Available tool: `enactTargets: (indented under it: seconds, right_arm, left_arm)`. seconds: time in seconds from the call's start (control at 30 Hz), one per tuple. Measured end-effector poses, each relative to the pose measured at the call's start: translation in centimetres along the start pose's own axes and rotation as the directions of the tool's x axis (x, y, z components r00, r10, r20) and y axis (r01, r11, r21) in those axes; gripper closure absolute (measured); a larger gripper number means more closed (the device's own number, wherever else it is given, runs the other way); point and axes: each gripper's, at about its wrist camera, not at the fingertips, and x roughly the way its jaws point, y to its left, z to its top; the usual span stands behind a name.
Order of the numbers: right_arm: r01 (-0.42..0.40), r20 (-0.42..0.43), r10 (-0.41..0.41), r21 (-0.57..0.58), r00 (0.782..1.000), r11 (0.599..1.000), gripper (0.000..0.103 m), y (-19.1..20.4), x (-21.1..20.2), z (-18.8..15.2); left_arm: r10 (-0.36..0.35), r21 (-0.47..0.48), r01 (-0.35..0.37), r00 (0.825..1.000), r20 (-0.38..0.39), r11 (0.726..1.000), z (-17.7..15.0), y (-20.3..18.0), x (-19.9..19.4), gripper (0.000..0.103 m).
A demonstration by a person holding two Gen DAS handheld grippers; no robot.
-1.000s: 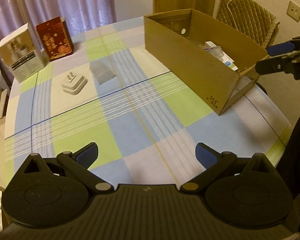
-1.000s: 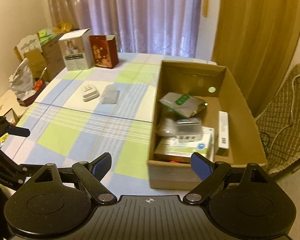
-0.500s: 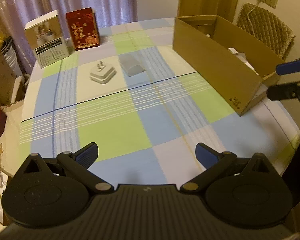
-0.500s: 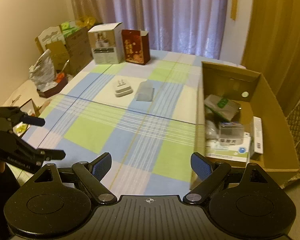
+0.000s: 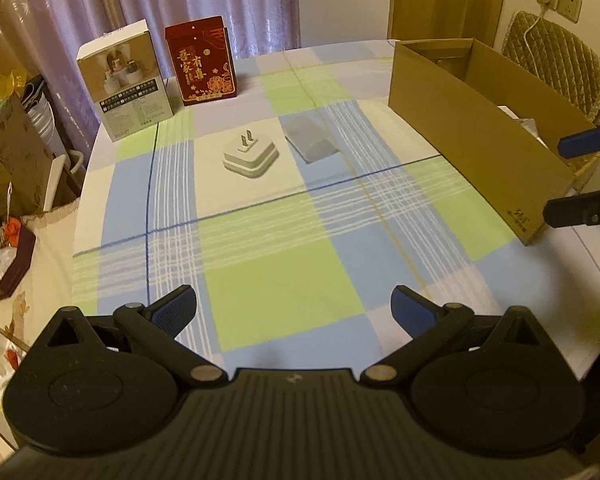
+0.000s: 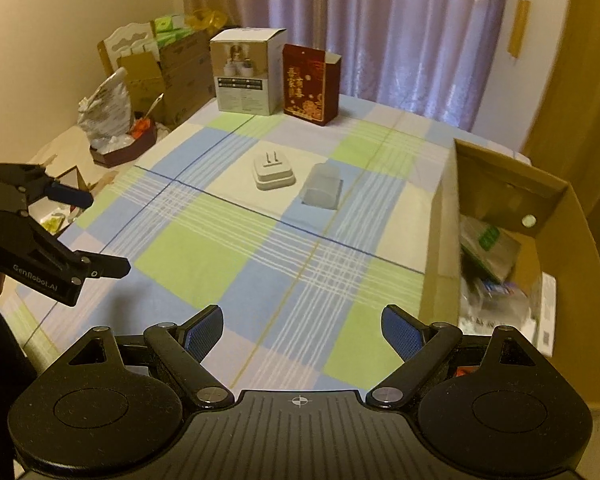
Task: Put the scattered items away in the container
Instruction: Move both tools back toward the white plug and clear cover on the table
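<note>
Grippers: left gripper [image 5: 294, 304] and right gripper [image 6: 302, 330] are both hovering released over the near counter [image 5: 284, 280], holding nothing.
Scattered items: white plug adapter [image 5: 251, 156] is lying prongs-up at mid-counter; translucent pouch [image 5: 311, 139] is lying just right of it.
Container: cardboard box [image 6: 500, 264] is sitting at the right edge, holding packets already.
Far left: two upright cartons are standing.

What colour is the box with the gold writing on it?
Dark red box with gold lettering and flowers, clearest in the left wrist view.
</note>
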Motion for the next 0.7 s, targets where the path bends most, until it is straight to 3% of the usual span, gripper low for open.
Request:
enactTargets:
  seconds: [0.3,0.7]
  right_arm:
    - [-0.006,-0.016,0.005,-0.01,1.0,1.0,0.012,-0.7,5.0,3.1]
    - [0.005,-0.052,-0.003,0.03,0.999,1.0,0.012,-2.6,12.2,6.3]
  left_arm:
    - [0.023,0.046,-0.024,1.0,0.014,0.999,2.6,2.3,4.0,0.001]
    - [0.038,0.02,-0.039,0.998,0.046,0.999,6.5,4.8,10.8,0.001]
